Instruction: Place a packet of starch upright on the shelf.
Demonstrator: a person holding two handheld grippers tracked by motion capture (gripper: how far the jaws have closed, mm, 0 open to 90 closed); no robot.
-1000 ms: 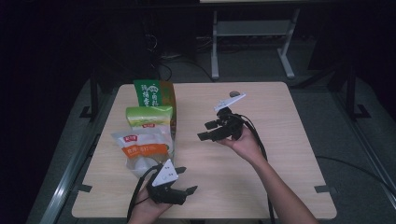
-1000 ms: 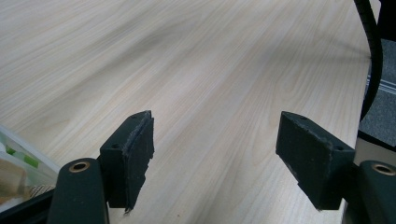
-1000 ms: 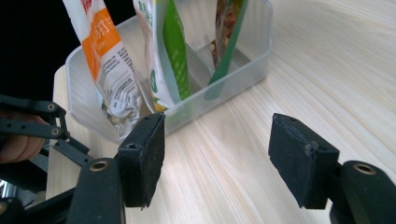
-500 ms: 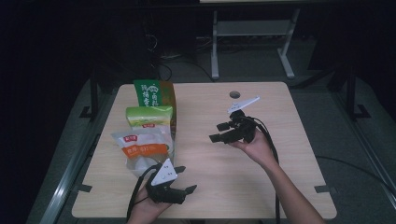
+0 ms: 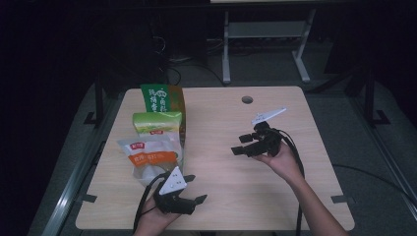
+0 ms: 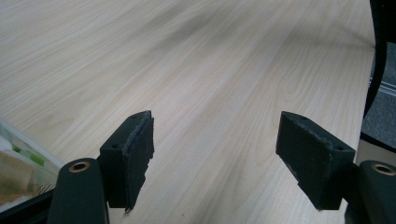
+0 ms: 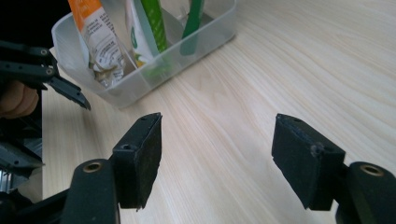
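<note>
Three snack bags stand in a clear plastic bin (image 7: pixel 140 88) at the table's left: a dark green bag (image 5: pixel 160 98) at the back, a light green bag (image 5: pixel 156 123) in the middle, an orange-and-white bag (image 5: pixel 150 155) in front. My right gripper (image 5: pixel 238 145) hovers over the table's middle right, pointing left at the bin from a distance, open with bare wood between its jaws (image 7: pixel 218 123). At the near left edge my left gripper (image 5: pixel 195 189) stays beside the orange bag, open and holding nothing (image 6: pixel 217 123). The bin's corner (image 6: pixel 18 163) shows at its lower left.
The light wooden table (image 5: pixel 236 196) has a round cable hole (image 5: pixel 247 100) near its far edge. A white metal stand (image 5: pixel 260 34) sits on the dark floor beyond the table. Bare wood lies between the bin and my right gripper.
My right gripper has drawn away from the bags, to the right and slightly nearer. The left gripper and the bags have stayed put.
</note>
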